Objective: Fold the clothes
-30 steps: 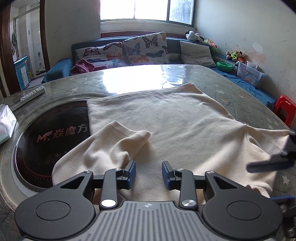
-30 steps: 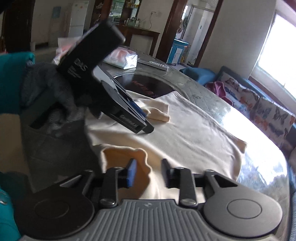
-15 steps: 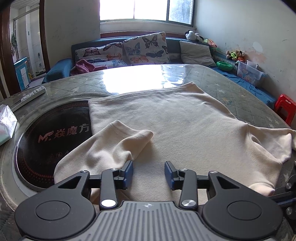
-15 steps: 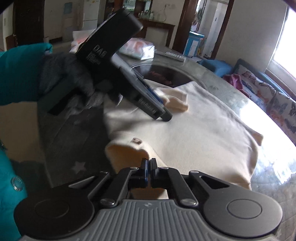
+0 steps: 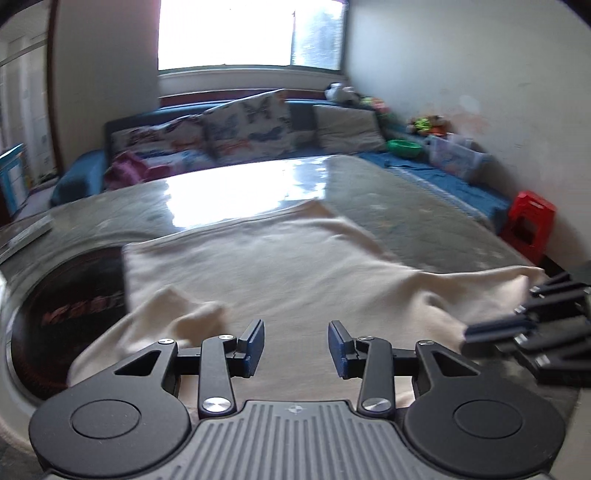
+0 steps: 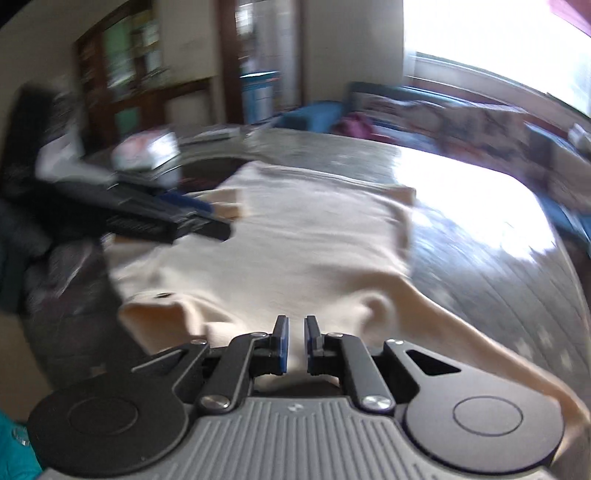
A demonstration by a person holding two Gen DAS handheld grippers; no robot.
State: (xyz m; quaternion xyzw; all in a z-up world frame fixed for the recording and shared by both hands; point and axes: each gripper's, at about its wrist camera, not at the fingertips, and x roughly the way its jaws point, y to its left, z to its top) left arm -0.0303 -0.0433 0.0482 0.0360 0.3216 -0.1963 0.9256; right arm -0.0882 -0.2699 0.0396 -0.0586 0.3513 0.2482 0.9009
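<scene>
My left gripper (image 5: 295,345) sits nearest the lens, blue pads (image 5: 255,341) parted to a middling gap with nothing between them; it hovers just over the cream shirt (image 5: 280,273). A short sleeve (image 5: 177,314) lies folded in on the shirt's left side, just ahead of the left pad.

From the right wrist view, my right gripper (image 6: 294,345) has its pads nearly together, with a slim gap showing. Cream fabric lies directly under and behind the pads; blur keeps me from saying whether a fold is pinched there. In the left wrist view the same gripper (image 5: 491,328) enters from the right edge, its tip at the edge of the shirt's right sleeve (image 5: 480,291), which looks raised off the surface.

The shirt is spread flat on the round table (image 5: 406,206), hem toward the far side. Its left edge overlaps a dark round inset (image 5: 74,295) with red lettering in the tabletop. A wrapped packet (image 6: 147,151) rests beyond the inset, seen blurred from the right wrist.

Farther off: glare on the table's far half, then a blue sofa (image 5: 85,170) with butterfly cushions (image 5: 251,122), a red stool (image 5: 528,225) at right, and a bright window (image 5: 251,33).
</scene>
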